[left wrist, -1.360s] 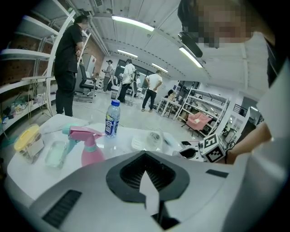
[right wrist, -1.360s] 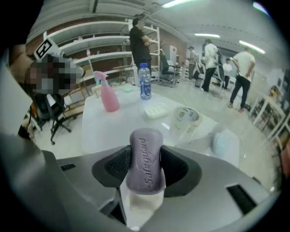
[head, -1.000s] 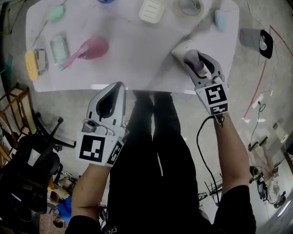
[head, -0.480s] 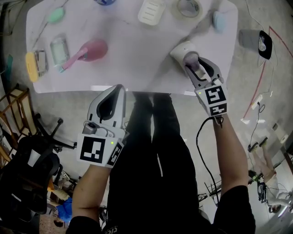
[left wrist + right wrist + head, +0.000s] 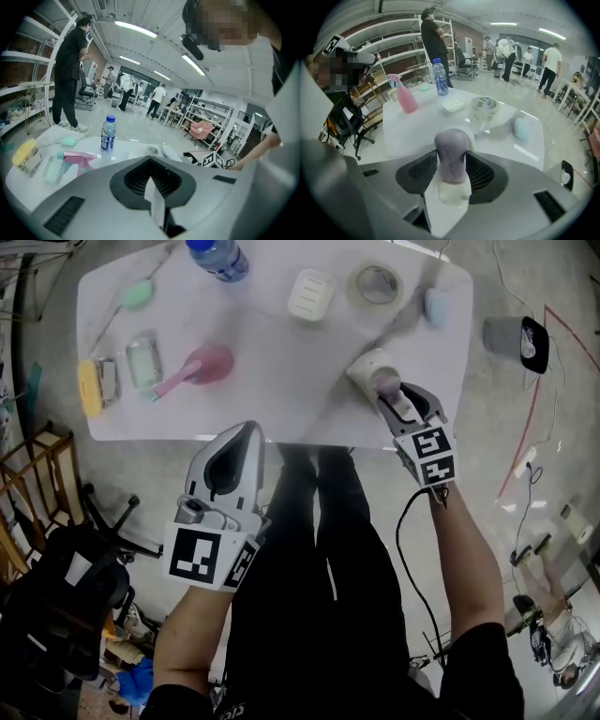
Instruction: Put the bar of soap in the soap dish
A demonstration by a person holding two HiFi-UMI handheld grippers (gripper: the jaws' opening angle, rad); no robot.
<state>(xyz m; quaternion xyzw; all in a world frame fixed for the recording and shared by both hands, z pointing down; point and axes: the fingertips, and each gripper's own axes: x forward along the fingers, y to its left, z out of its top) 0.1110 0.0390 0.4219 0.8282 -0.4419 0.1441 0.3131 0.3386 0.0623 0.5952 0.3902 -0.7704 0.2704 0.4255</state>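
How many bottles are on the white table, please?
2: a blue-capped water bottle at the far edge, and a pink spray bottle nearer, left of the middle. No other shows.

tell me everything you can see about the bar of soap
The bar of soap is a smooth, pale lilac bar with a rounded end and embossed lettering. It stands lengthwise between the right gripper's jaws, which grip its sides, above the near right part of the table, well apart from the white soap dish.
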